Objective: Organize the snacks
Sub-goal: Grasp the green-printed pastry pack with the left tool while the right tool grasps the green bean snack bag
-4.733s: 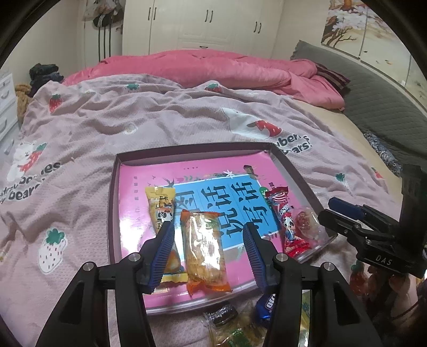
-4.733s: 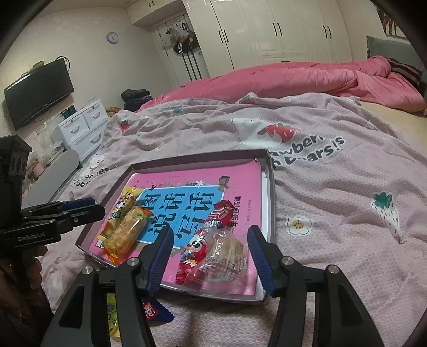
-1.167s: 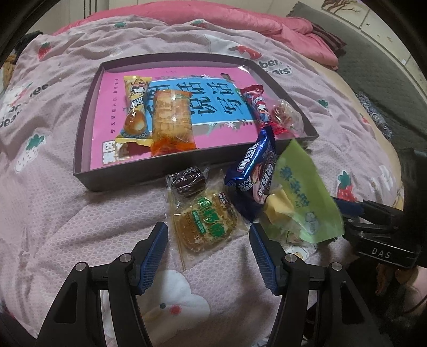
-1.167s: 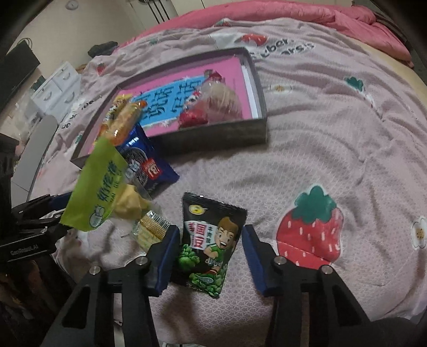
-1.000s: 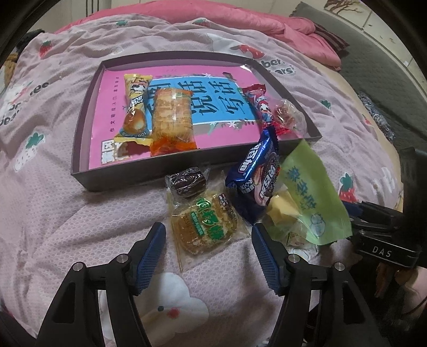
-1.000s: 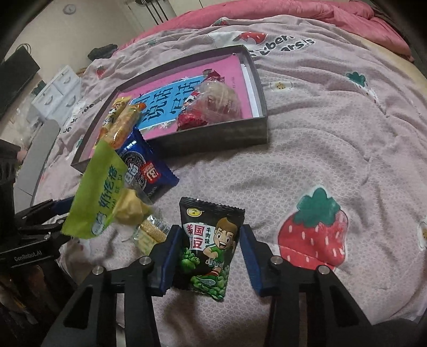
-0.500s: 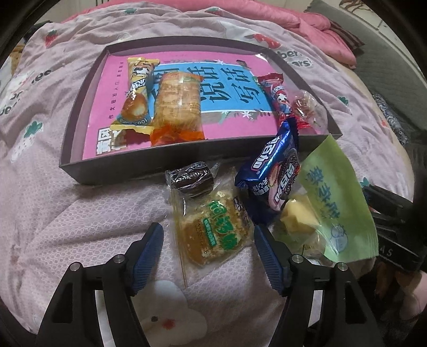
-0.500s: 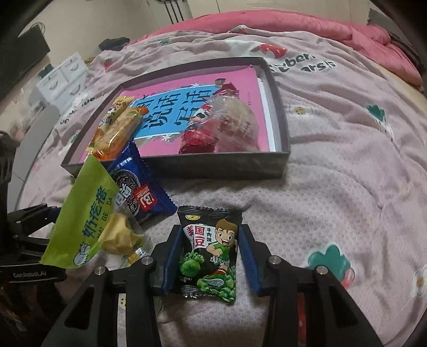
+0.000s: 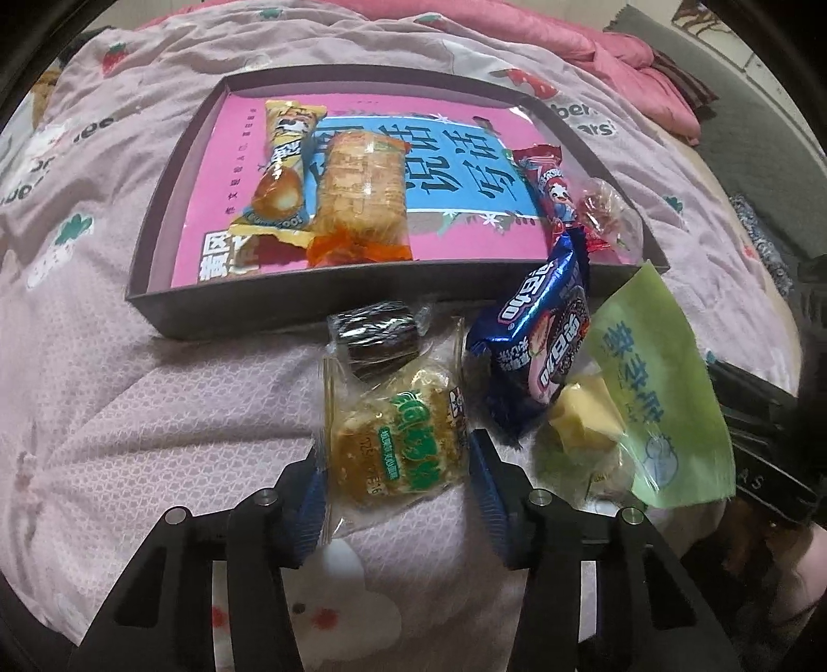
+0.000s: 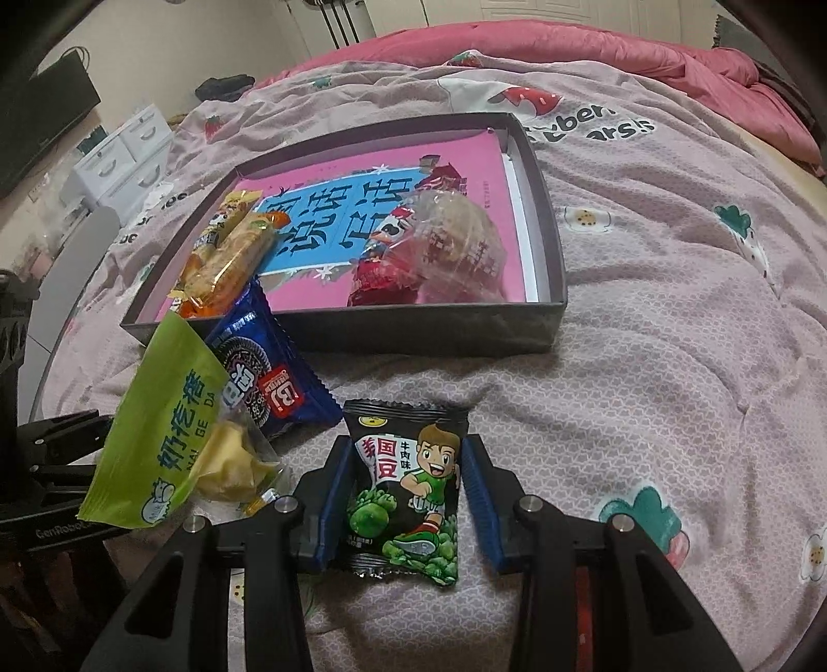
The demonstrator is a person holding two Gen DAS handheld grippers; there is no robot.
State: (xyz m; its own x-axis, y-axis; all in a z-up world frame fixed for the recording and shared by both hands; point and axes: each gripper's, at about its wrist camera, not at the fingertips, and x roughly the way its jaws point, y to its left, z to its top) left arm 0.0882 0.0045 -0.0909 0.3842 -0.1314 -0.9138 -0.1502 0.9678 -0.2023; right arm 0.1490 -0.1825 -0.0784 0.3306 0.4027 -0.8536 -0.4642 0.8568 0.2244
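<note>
A dark shallow box (image 9: 155, 227) with a pink book inside lies on the bed and holds several snacks. It also shows in the right wrist view (image 10: 548, 217). My left gripper (image 9: 395, 473) is open, its fingers on either side of a clear-wrapped cake with a green label (image 9: 400, 449). My right gripper (image 10: 400, 496) is open around a black pea packet with a cartoon boy (image 10: 406, 491). A small dark chocolate cake (image 9: 374, 333), a blue cookie packet (image 9: 542, 336) and a green milk-candy bag (image 9: 656, 387) lie in front of the box.
The bed is covered by a pink strawberry-print sheet (image 10: 672, 336), with a pink duvet (image 10: 568, 46) bunched at the back. White drawers (image 10: 124, 150) stand at the far left. The other gripper's black body (image 10: 46, 475) shows at the left edge.
Both grippers have moved down and forward onto the loose snacks before the box. The left now brackets the green-label cake, the right brackets the pea packet, with jaws narrower than before.
</note>
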